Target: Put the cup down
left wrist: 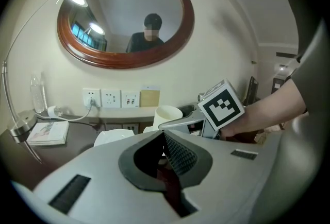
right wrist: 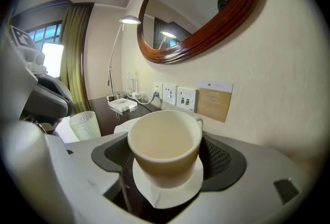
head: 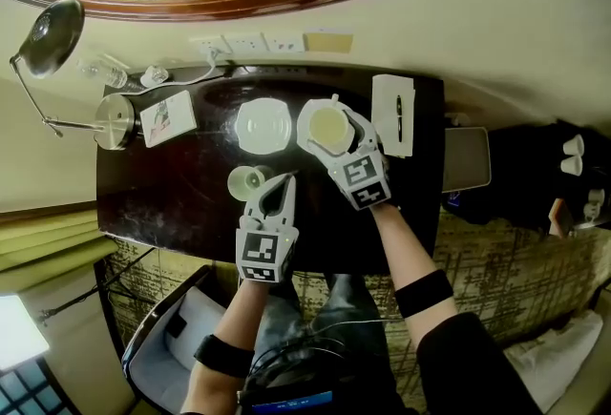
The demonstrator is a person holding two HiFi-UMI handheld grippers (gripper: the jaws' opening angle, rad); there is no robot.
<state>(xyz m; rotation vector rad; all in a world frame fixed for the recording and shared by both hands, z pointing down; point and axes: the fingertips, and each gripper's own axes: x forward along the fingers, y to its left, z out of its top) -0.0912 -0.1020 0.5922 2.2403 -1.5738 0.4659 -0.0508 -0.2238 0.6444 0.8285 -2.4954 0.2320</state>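
A cream cup [head: 327, 126] sits between the wide-set jaws of my right gripper [head: 329, 131], which is shut on it. In the right gripper view the cup [right wrist: 165, 143] hangs just over a white saucer [right wrist: 170, 189] on the dark table [head: 181, 189]. A second white saucer [head: 263, 125] lies to its left. My left gripper [head: 279, 186] is nearer the table's front edge, shut with nothing in it, beside a small glass [head: 246, 181]. From the left gripper view the shut jaws [left wrist: 165, 140] point toward the cup [left wrist: 167, 114] and the right gripper's marker cube [left wrist: 221, 107].
A desk lamp [head: 50, 36] with a round base [head: 115, 120] stands at the table's left end, with a card [head: 169, 117] and a water bottle [head: 105, 72] close by. A notepad with a pen [head: 393, 114] lies at the right. Wall sockets [head: 246, 44] and a round mirror [left wrist: 126, 14] are behind.
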